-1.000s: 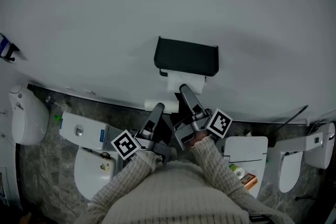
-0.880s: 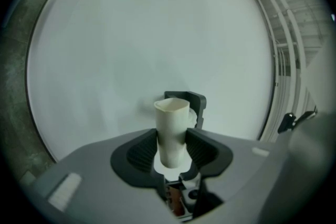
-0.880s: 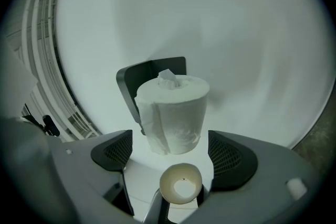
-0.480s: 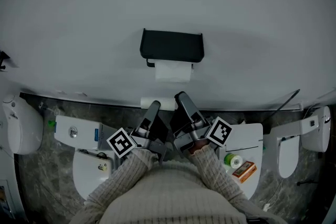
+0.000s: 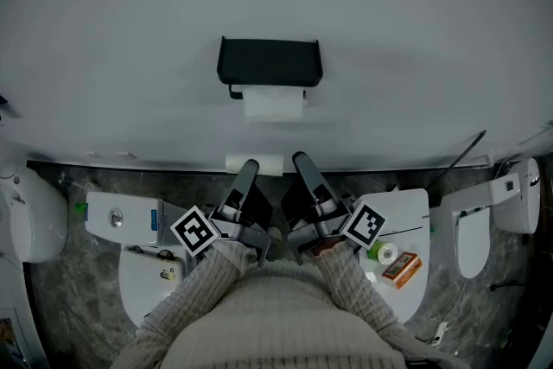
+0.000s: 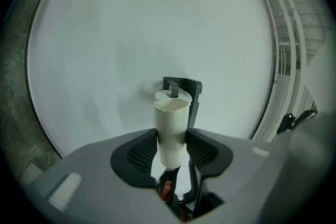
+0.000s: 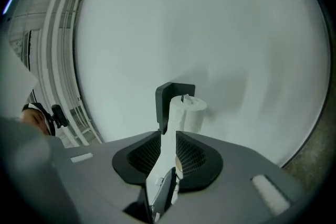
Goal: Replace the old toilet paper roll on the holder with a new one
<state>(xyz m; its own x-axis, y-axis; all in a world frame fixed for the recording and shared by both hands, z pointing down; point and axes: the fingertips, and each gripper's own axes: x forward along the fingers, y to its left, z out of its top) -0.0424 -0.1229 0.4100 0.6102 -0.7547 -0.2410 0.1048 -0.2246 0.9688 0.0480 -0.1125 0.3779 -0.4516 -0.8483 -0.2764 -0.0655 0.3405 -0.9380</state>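
A black wall holder (image 5: 270, 63) carries a white toilet paper roll (image 5: 274, 104); the same holder (image 7: 169, 96) and roll (image 7: 192, 113) appear straight ahead in the right gripper view. My left gripper (image 5: 248, 168) is shut on a pale, thin roll tube (image 5: 256, 163), which stands upright between its pads (image 6: 170, 123) in front of the holder (image 6: 190, 93). My right gripper (image 5: 301, 160) is below the holder and apart from it. Its jaws (image 7: 168, 152) have just been closing, a narrow slit remains, and I see nothing between them.
White toilet fixtures stand on the marbled floor: a tank (image 5: 130, 219) at the left, a closed lid (image 5: 413, 216) at the right bearing a green tape roll (image 5: 385, 253) and an orange box (image 5: 403, 268). A white railing (image 6: 286, 55) runs beside the wall.
Both grippers have drawn back from the holder. The right gripper, close under the hung roll before, is now apart from it. The left still holds the tube.
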